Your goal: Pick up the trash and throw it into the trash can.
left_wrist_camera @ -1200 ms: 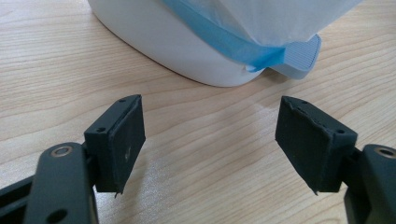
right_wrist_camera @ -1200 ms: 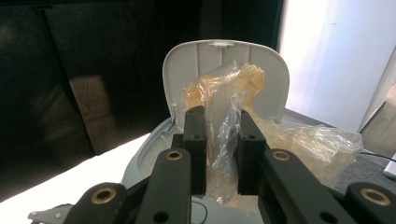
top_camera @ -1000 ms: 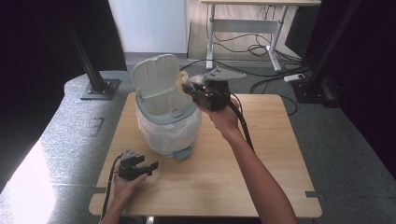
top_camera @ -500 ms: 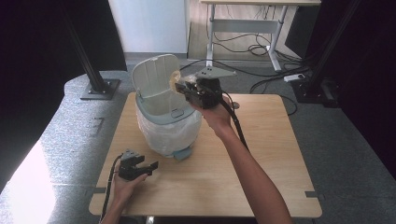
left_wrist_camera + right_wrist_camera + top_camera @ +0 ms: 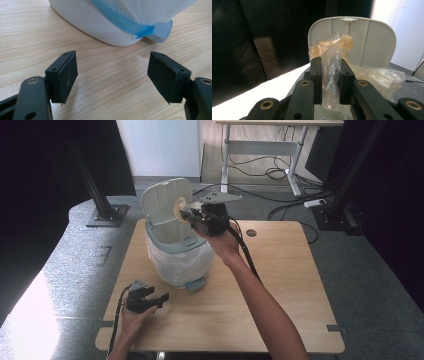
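Note:
A white pedal bin (image 5: 177,255) with a white liner bag stands on the wooden table (image 5: 280,285), its lid (image 5: 162,207) raised upright. My right gripper (image 5: 189,215) hangs over the bin's open mouth, shut on a crumpled clear yellowish plastic wrapper (image 5: 332,70) that bulges above the jaws in front of the lid (image 5: 367,42). My left gripper (image 5: 157,298) rests low at the table's front left, open, with nothing between its pads. Just ahead of it I see the bin's base (image 5: 100,25), the blue band of the liner (image 5: 125,23) and the grey foot pedal (image 5: 162,31).
A round cable hole (image 5: 251,233) sits in the table right of the bin. Bare wood lies to the right and front. Black stand posts (image 5: 95,195) rise at the left; cables and a desk frame (image 5: 265,150) lie behind on the floor.
My right gripper has carried the wrapper leftward, from beside the bin's right rim to over its mouth, close to the lid. The left gripper has stayed put.

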Tool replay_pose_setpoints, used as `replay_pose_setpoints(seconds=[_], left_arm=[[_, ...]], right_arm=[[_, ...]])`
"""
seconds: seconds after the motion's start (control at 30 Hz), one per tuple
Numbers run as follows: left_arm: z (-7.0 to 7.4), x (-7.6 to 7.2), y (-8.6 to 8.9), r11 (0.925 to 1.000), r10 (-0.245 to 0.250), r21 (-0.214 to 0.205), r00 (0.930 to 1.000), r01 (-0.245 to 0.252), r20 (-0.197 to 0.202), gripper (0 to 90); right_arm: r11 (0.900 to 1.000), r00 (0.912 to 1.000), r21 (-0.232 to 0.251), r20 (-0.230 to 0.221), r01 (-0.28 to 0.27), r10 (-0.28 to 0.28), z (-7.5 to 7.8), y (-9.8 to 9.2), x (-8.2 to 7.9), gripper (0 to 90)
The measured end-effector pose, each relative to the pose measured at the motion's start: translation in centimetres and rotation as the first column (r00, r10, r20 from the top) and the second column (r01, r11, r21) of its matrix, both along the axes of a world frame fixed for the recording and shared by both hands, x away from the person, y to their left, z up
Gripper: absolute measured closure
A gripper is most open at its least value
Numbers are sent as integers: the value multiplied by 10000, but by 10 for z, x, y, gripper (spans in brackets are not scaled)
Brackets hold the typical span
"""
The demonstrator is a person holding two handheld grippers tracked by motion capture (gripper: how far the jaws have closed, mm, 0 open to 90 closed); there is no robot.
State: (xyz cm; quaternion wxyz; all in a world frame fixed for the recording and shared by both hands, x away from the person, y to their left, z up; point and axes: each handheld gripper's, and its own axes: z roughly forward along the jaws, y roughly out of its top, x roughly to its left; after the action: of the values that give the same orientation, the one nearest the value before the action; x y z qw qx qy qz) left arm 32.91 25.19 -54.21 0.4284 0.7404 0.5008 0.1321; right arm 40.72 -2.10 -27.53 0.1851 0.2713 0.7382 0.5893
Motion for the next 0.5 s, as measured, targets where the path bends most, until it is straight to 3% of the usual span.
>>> replay_pose_setpoints(seconds=[0.5], left_arm=[[0,1,3,9999,55,-91,10000,-55,10,241]], right_arm=[[9996,9997,-190,-76,-218,216,-2,24,5,769]])
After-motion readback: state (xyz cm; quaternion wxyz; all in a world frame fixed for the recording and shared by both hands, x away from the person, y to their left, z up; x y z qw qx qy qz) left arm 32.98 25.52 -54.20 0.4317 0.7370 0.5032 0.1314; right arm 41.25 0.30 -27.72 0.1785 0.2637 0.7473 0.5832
